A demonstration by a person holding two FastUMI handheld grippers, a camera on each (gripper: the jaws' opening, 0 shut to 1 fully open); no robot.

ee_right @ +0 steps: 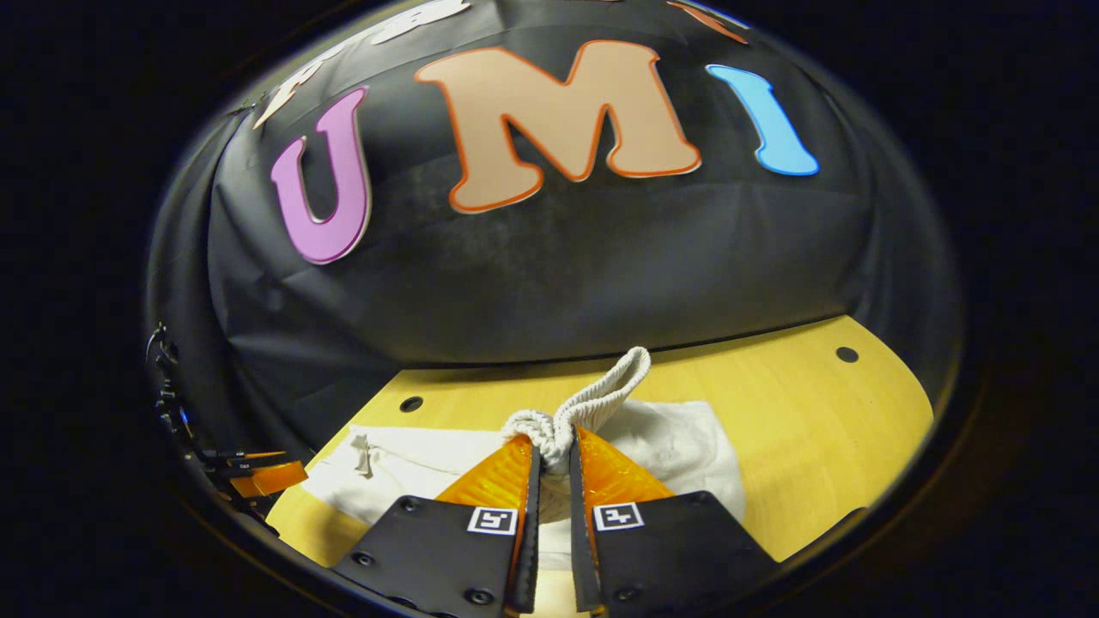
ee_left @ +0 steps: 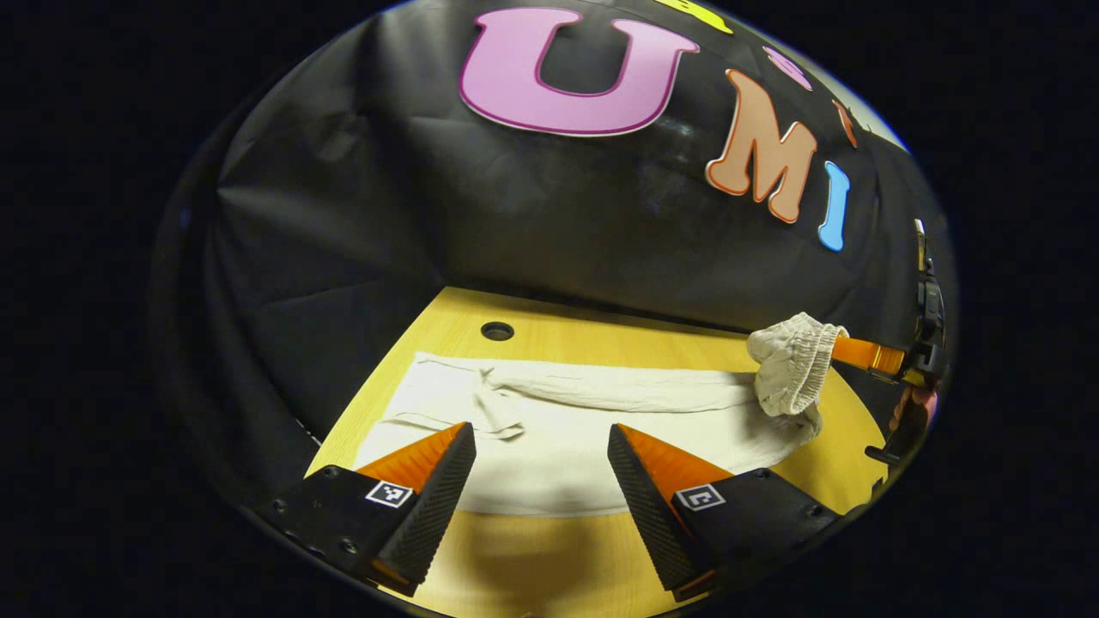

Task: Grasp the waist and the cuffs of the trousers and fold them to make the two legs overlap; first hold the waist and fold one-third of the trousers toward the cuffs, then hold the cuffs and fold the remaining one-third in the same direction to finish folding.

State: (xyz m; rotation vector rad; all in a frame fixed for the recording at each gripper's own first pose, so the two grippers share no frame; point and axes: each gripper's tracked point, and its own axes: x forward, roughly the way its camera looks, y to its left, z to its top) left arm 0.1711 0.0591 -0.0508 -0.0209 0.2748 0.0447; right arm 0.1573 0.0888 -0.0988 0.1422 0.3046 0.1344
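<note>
Right gripper view has the right gripper [ee_right: 554, 459] clamped, both fingers, on the gathered elastic waist [ee_right: 592, 403] of the trousers [ee_right: 678, 446], bunched and lifted clear of the table [ee_right: 859, 429]. The pale cloth trails away from it toward the far-left side, where a drawstring [ee_right: 361, 453] lies loose.

In the left gripper view the left gripper [ee_left: 541, 451] hangs with its fingers well apart, holding nothing, just above the near edge of the trousers at mid-length. The trousers lie flat with their long axis running along the table's back edge, waist end raised at the right. So the fold, I'd judge, travels leftward along that axis toward the cuffs, and the right gripper, already on the waist, is the one placed to carry it over.
</note>
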